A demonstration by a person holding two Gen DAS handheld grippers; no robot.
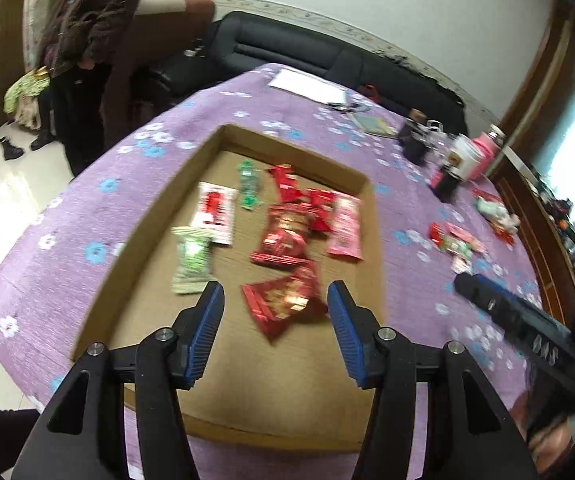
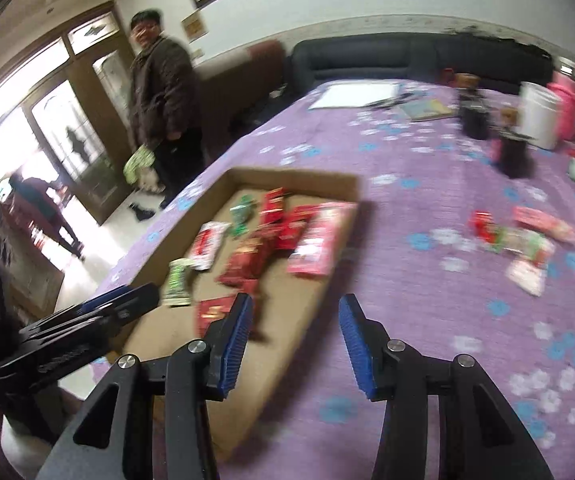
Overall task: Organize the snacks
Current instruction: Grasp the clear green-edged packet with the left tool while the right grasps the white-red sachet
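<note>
Both views are motion-blurred, so the print on the snack packets can't be read, and the lower arms of each tool are cut off by the frame edge. The left gripper point(image 1: 275, 296) has its fingers apart w/ nothing clamped; a red foil packet point(image 1: 283, 304) lies in the gap but below, flat on the floor of the cardboard tray point(image 1: 159, 312), not touched. Ahead of those fingers lie a green-white packet point(image 1: 192, 260), a pink one point(image 1: 345, 228) and more red ones, partly overlapping. The right gripper point(image 2: 296, 318) also has fingers apart, empty, straddling the tray's right wall, w/ open purple flowered desk cloth point(image 2: 427, 320) to the right. Loose snacks point(image 2: 527, 244) sit well apart, ahead-right of the right fingers. Dark jars point(image 2: 474, 118) and a white container point(image 2: 538, 116) stand farther back, indistinct. A person in a dark jacket point(image 2: 163, 92) stands beyond the desk's left edge.
</note>
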